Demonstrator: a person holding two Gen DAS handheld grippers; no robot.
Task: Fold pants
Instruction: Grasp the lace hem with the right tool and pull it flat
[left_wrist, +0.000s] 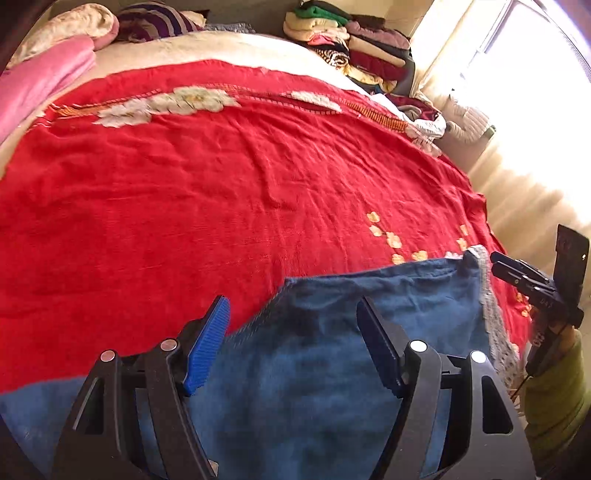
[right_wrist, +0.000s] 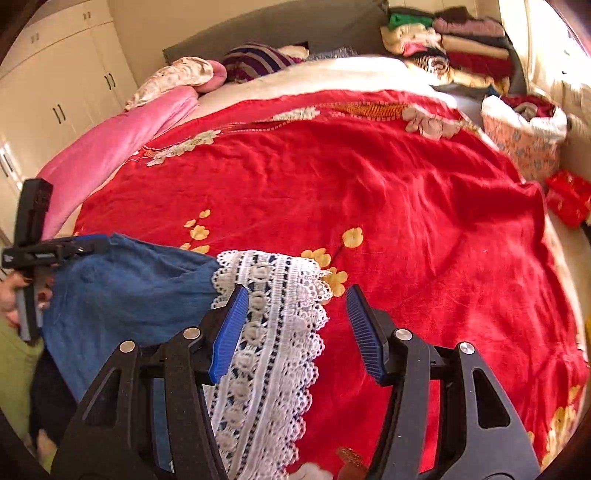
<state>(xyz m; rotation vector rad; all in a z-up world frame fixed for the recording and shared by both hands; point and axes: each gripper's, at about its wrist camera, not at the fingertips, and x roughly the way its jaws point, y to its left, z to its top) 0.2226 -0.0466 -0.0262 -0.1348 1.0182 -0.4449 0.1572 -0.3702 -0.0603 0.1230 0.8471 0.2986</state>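
Blue pants (left_wrist: 332, 332) with a white lace hem (right_wrist: 269, 332) lie at the near edge of a bed covered by a red blanket (left_wrist: 221, 184). My left gripper (left_wrist: 293, 314) is open above the blue cloth, its jaws wide apart and empty. My right gripper (right_wrist: 297, 306) is open over the lace hem, which lies between and under its jaws. In the left wrist view the right gripper (left_wrist: 498, 262) shows from the side at the lace edge. In the right wrist view the left gripper (right_wrist: 92, 245) shows at the far left corner of the pants.
A pink quilt (right_wrist: 110, 147) and pillows (right_wrist: 258, 59) lie at the bed's far left. Stacks of folded clothes (right_wrist: 450, 44) sit at the far right. A patterned box of clothes (right_wrist: 524, 136) stands right of the bed. White cupboards (right_wrist: 55, 92) are at left, a bright window (left_wrist: 535, 92) at right.
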